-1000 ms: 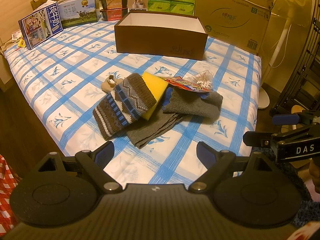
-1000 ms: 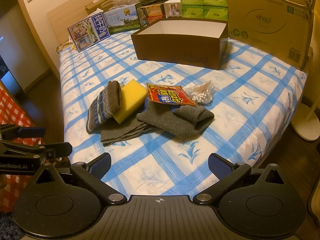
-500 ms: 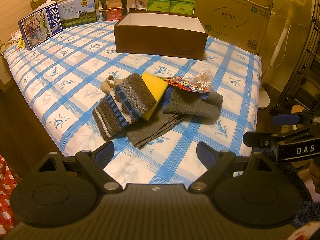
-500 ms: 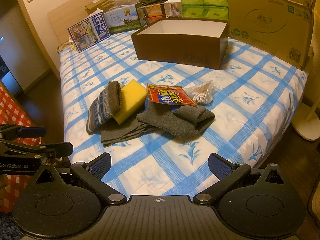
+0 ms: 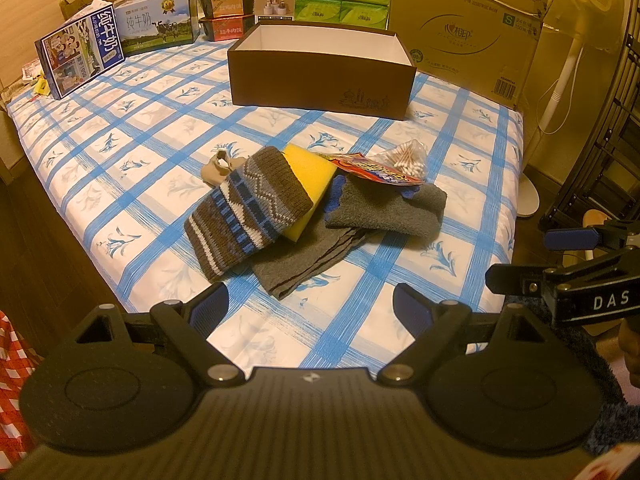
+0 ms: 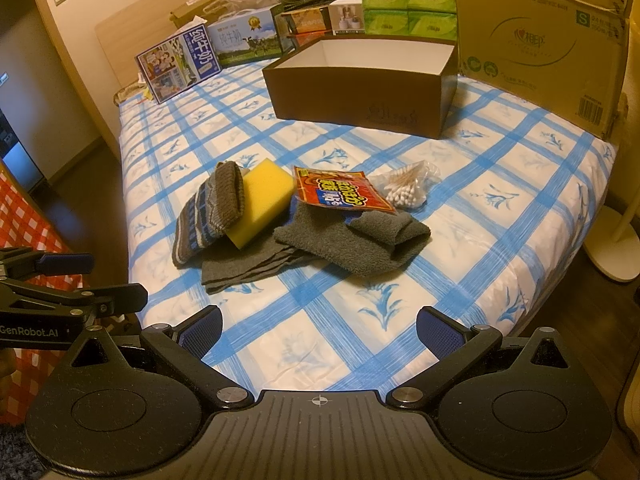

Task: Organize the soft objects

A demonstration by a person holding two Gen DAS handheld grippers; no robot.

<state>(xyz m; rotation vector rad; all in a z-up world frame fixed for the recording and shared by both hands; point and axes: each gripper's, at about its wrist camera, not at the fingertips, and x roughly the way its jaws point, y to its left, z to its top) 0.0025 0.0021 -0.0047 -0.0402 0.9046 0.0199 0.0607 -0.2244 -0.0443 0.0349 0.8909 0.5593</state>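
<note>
A pile lies mid-bed: a patterned knit sock (image 5: 248, 212) (image 6: 210, 212), a yellow sponge (image 5: 310, 184) (image 6: 264, 200), a grey fuzzy sock (image 5: 388, 208) (image 6: 352, 240), a thin grey cloth (image 5: 304, 260) (image 6: 240, 266), a red snack packet (image 5: 374, 168) (image 6: 340, 194), a bag of cotton swabs (image 5: 408, 156) (image 6: 408, 190) and a beige item (image 5: 218, 168). An open brown box (image 5: 320, 76) (image 6: 360, 96) stands behind. My left gripper (image 5: 308, 308) and right gripper (image 6: 318, 326) are open and empty, over the bed's near edge.
The blue-checked bed (image 5: 120, 152) carries milk cartons (image 5: 80, 56), tissue packs (image 5: 342, 0) and a large cardboard box (image 5: 468, 32) at the back. A fan stand (image 5: 528, 196) is on the floor at right. A red-checked cloth (image 6: 24, 220) is at left.
</note>
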